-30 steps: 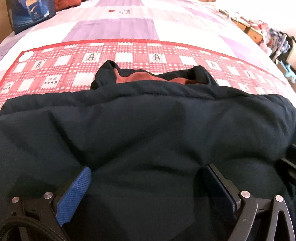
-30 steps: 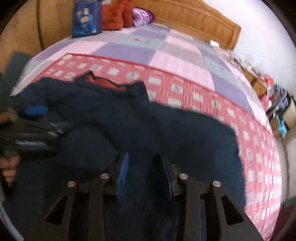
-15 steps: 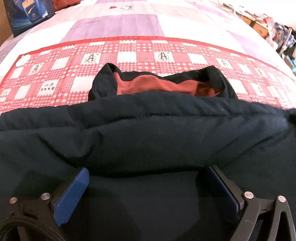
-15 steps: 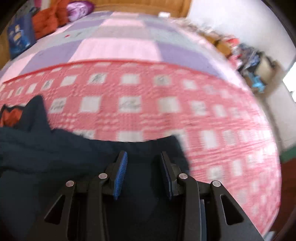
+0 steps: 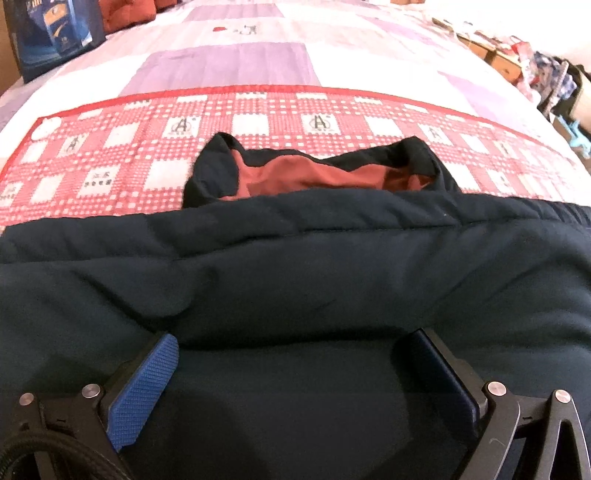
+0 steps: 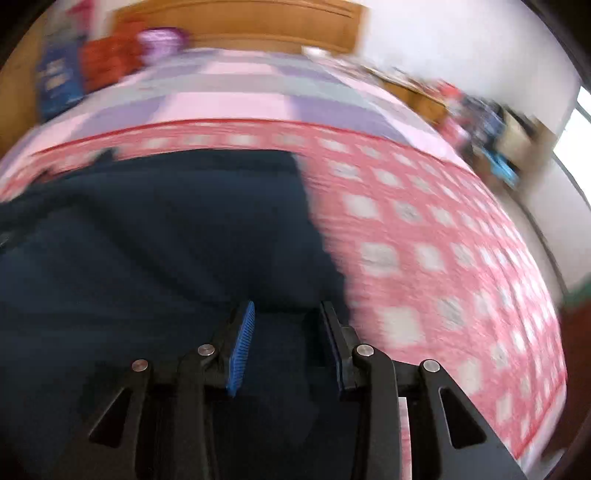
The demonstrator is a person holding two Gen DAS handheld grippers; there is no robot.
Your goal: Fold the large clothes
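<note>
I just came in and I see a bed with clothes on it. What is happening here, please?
A person works with two handheld grippers on a dark navy jacket that lies on a red checked blanket on the bed. The collar's reddish lining faces up. The left gripper has its jaws wide apart over a fold of the jacket. The right gripper is near the jacket's right edge, with dark fabric between its jaws; the blur hides whether they pinch it.

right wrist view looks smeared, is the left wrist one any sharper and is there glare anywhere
Right wrist view: motion blur smears the red checked blanket and headboard; the window at the right edge is blown out. Left wrist view: sharp on the dark jacket and its rust lining, with fisheye bending and a washed-out top right corner.
</note>
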